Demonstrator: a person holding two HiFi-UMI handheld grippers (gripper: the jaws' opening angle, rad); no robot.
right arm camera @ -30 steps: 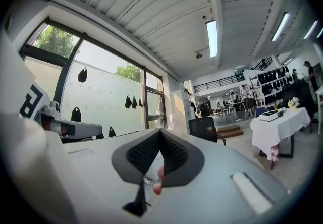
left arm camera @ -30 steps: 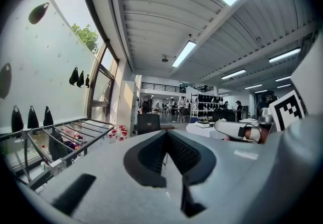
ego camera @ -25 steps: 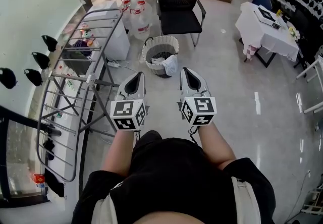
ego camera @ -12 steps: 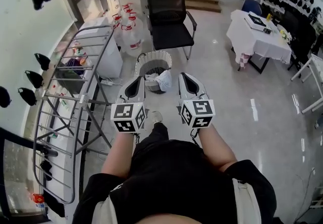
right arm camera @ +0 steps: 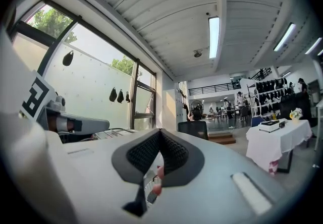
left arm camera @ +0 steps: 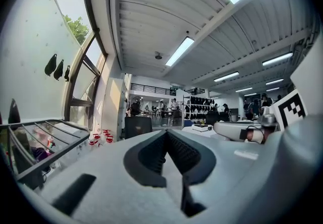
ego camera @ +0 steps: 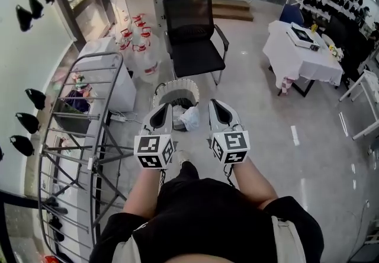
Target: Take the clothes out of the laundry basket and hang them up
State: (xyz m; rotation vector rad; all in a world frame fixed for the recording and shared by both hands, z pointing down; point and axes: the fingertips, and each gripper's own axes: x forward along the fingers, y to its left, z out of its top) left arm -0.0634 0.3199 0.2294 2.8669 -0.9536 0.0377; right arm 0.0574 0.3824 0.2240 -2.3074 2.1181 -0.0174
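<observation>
Item: laundry basket (ego camera: 177, 83), white, slatted, round, standing on the pale glossy floor (ego camera: 260, 131). In the head view it sits just ahead of the two tools and shows between them, in front of the chair and near the right side of the drying rack. Contents: clothes (ego camera: 190, 117), a white piece bunched at the near right rim with darker fabric behind it, all inside the basket. Left tool (ego camera: 166, 108): jaws pressed together, nothing between them, held level above the floor, clear of the basket; its own view (left arm camera: 166, 133) shows the ribbed pads meeting at the tip. Right tool (ego camera: 214, 105): jaws likewise pressed together and empty, level, beside the left one with a gap between them; its own view (right arm camera: 160, 132) shows the pads closed. Drying rack (ego camera: 83, 116): grey metal rails, unfolded, standing at the left along the window wall, no garments on the rails in view. Chair (ego camera: 190, 37): black, with armrests, behind the basket. Water jugs (ego camera: 142, 57): clear with red caps, clustered on the floor left of the chair. Counter (ego camera: 296, 57): draped in white cloth, well apart at the right.
</observation>
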